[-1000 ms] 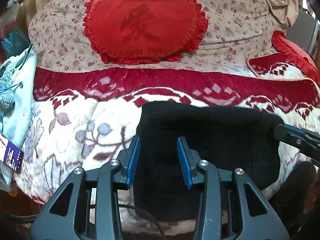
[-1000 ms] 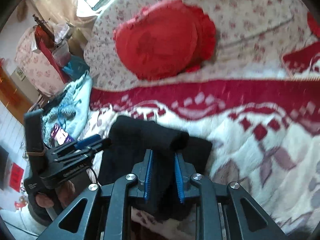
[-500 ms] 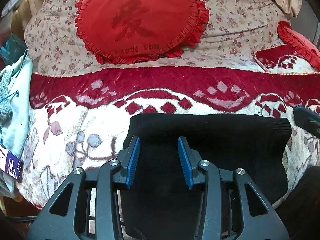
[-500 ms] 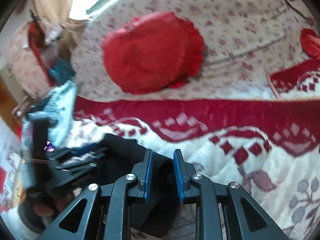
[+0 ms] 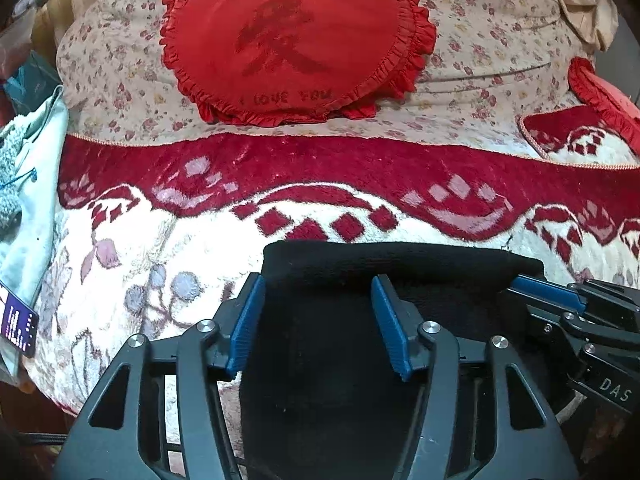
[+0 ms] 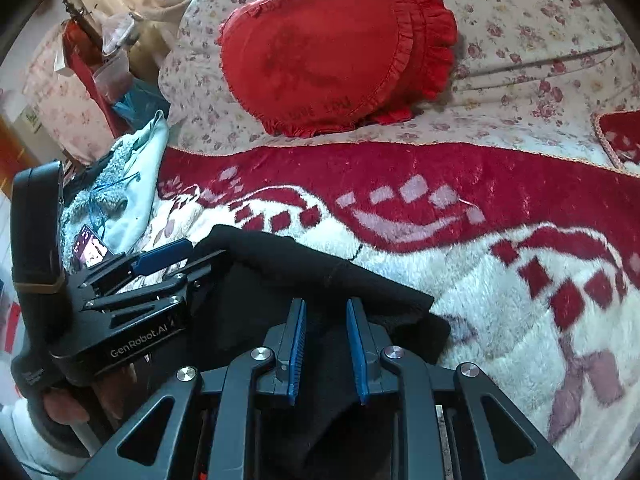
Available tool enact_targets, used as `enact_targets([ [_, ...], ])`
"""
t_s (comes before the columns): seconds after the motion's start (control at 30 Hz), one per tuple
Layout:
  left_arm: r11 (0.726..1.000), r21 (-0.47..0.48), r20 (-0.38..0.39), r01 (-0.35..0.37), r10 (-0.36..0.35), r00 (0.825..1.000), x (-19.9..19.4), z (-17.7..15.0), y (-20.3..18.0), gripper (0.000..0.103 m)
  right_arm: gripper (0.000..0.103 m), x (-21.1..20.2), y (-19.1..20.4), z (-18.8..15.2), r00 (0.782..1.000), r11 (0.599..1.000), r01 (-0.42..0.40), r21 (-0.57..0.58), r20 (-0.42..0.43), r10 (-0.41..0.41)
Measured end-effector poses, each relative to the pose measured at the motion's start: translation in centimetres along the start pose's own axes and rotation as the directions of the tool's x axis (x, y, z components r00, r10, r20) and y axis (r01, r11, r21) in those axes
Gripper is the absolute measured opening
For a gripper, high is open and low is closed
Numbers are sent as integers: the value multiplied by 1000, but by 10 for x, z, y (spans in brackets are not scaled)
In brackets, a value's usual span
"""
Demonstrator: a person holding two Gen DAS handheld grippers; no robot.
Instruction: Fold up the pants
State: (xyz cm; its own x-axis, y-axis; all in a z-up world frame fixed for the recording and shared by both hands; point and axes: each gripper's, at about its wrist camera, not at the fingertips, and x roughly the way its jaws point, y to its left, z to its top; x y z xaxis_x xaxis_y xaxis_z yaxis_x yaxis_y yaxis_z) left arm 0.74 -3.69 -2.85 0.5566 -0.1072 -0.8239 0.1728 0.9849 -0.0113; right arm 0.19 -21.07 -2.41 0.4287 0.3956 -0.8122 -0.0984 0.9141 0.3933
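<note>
Black pants (image 5: pixel 384 276) lie folded on the red and white blanket (image 5: pixel 280 172) near its front edge, with a rolled fold along their far side. They also show in the right wrist view (image 6: pixel 320 276). My left gripper (image 5: pixel 318 284) is open, its blue pads (image 5: pixel 248 320) astride the pants' left part. My right gripper (image 6: pixel 323 312) is open over the pants' right end, with black cloth between the pads. It enters the left wrist view (image 5: pixel 552 296) from the right. My left gripper shows in the right wrist view (image 6: pixel 168 256).
A red heart cushion (image 5: pixel 296 40) rests on the floral cover (image 5: pixel 480 60) at the back. Pale blue clothes (image 5: pixel 28 160) and a phone (image 5: pixel 16 324) lie at the left edge. A second red cushion (image 5: pixel 604 92) sits at the right.
My right gripper has let go of the black cloth and opened. It moved left to the pants' right end. The top layer now lies folded over with a rolled far edge.
</note>
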Motion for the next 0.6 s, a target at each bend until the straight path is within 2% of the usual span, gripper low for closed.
enact_targets([
  [0.1, 1000, 0, -9, 6, -6, 1000, -5, -2, 1, 55, 20, -13, 8, 0, 1000, 1000, 4, 0, 4, -4],
  [0.2, 999, -17, -27, 36, -36, 999, -16, -7, 5, 55, 28, -33, 22, -8, 1000, 999, -11, -35, 22, 11],
  [0.27, 998, -17, -26, 53, -53, 998, -25, -14, 8, 55, 34, -41, 32, -21, 1000, 998, -19, -63, -2, 19],
  [0.4, 996, -28, -20, 85, -86, 996, -36, -34, 17, 55, 36, -31, 34, -55, 997, 996, -3, -89, -71, -3],
  [0.47, 992, -41, -48, 120, -121, 991, -29, -45, 20, 55, 36, -27, 28, -65, 999, 997, -20, -75, -45, 16],
  [0.57, 988, -48, -51, 144, -146, 988, -29, -52, 26, 61, 37, -38, 20, -60, 997, 997, -69, -31, -37, 68],
  [0.6, 984, -53, -63, 169, -172, 983, -30, -52, 30, 61, 42, -47, 17, -57, 998, 997, -70, -25, -6, 70],
])
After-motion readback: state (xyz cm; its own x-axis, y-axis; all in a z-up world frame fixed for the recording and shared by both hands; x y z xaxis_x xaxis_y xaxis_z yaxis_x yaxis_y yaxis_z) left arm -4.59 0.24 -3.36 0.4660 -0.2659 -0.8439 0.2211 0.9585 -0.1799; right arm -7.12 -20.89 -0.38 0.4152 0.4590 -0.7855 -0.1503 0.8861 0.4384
